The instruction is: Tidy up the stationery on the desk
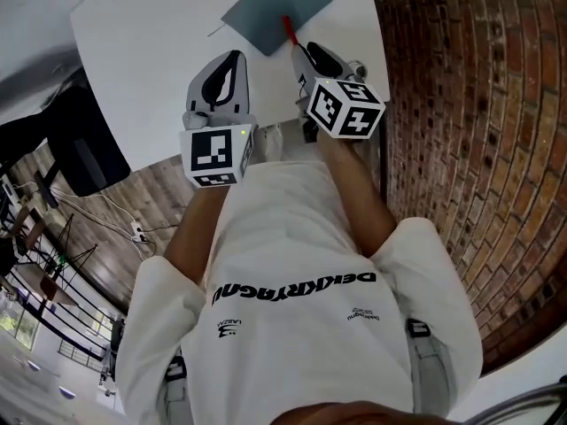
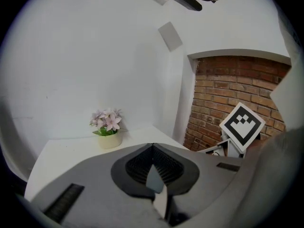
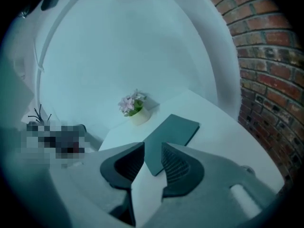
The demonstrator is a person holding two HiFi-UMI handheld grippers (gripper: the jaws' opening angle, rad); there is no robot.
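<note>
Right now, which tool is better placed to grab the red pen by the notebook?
Right. The right tool is open, almost at the red pen beside the notebook; the left tool is shut, farther away.

The white rectangular table in front of me carries a flat, dark slate-blue notebook, lying askew toward its right side. A slim red pen lies at the notebook's near edge, touching it. A thin dark stick lies just left of the notebook. At the far corner stands a small cream pot of pink flowers.
</note>
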